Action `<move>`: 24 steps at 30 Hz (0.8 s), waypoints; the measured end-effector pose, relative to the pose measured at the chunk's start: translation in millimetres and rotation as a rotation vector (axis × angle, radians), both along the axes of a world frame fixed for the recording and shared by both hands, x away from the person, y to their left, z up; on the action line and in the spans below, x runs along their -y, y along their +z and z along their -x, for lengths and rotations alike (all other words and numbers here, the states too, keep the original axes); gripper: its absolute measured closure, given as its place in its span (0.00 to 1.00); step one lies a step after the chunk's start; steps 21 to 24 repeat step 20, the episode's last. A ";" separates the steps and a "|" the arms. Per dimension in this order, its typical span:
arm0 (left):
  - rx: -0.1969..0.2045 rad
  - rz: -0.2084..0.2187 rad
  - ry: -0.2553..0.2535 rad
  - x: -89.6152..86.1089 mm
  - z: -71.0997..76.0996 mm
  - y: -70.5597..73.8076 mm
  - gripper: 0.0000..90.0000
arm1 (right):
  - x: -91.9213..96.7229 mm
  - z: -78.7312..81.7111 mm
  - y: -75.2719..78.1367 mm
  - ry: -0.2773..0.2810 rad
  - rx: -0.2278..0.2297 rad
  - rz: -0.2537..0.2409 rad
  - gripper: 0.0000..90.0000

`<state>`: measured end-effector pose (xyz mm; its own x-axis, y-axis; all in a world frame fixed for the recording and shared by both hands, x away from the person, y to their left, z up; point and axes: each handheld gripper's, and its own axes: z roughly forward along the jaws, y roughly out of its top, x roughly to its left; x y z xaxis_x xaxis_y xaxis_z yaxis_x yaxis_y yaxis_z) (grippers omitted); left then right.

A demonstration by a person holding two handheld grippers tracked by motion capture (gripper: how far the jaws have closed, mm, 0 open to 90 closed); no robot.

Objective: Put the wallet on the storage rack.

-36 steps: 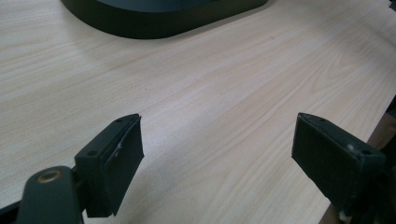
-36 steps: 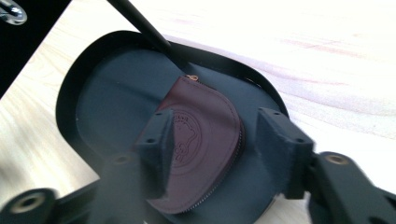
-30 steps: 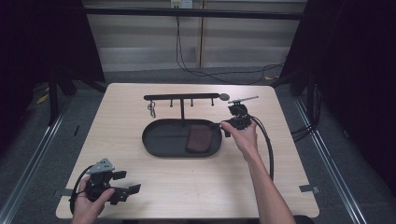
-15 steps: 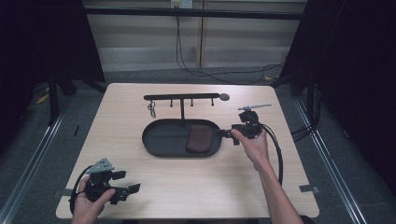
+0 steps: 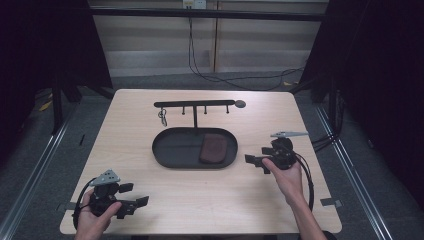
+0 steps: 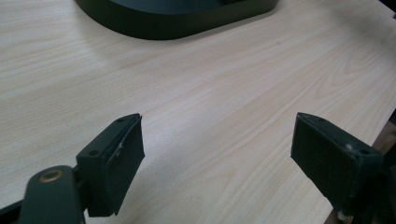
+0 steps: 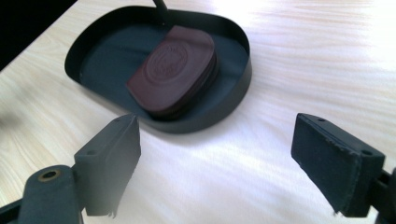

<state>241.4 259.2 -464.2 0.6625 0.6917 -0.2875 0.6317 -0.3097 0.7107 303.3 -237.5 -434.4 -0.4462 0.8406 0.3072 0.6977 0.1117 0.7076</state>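
On the table (image 5: 210, 200), a wallet (image 5: 212, 149) is held in the tray (image 5: 170, 150); both grippers, left (image 5: 135, 197) at 7 o'clock and right (image 5: 254, 161) at 3, are seen open and empty.

Matt blk metal tray (image 7: 236, 88), embossed leather wallet (image 7: 175, 70)

No words or numbers can be read anywhere. The brown leather pouch (image 7: 175, 74), lying in the right part of the black oval tray (image 7: 233, 88), carries a round embossed seal on its top face; its lettering is too faint to make out.
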 end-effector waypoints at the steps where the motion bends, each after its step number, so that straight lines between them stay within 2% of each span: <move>1: 0.000 -0.004 0.000 -0.2 -0.2 0.0 0.19 | 1.0 4.4 -1.1 -0.003 -0.002 -0.001 0.18; 4: -0.003 -0.006 0.001 -0.1 0.1 -0.3 0.19 | 6.3 14.9 -4.2 -0.009 0.005 -0.002 0.18; 13: -0.004 -0.004 -0.002 -0.2 0.3 -0.7 0.20 | 24.7 49.1 -13.5 -0.044 0.007 0.040 0.18; 16: -0.003 -0.001 -0.003 0.0 0.4 -0.8 0.20 | 31.6 59.0 -18.6 -0.057 -0.006 0.039 0.18; 18: -0.001 -0.005 0.000 -0.9 0.0 -0.6 0.20 | 36.2 64.0 -26.3 -0.067 -0.015 0.036 0.20; 20: -0.001 0.003 0.004 -0.8 0.1 -0.3 0.20 | 40.8 65.7 -35.6 -0.083 -0.049 0.036 0.20; 24: -0.001 0.003 0.004 -0.8 0.1 -0.3 0.20 | 40.8 65.7 -35.6 -0.083 -0.049 0.036 0.20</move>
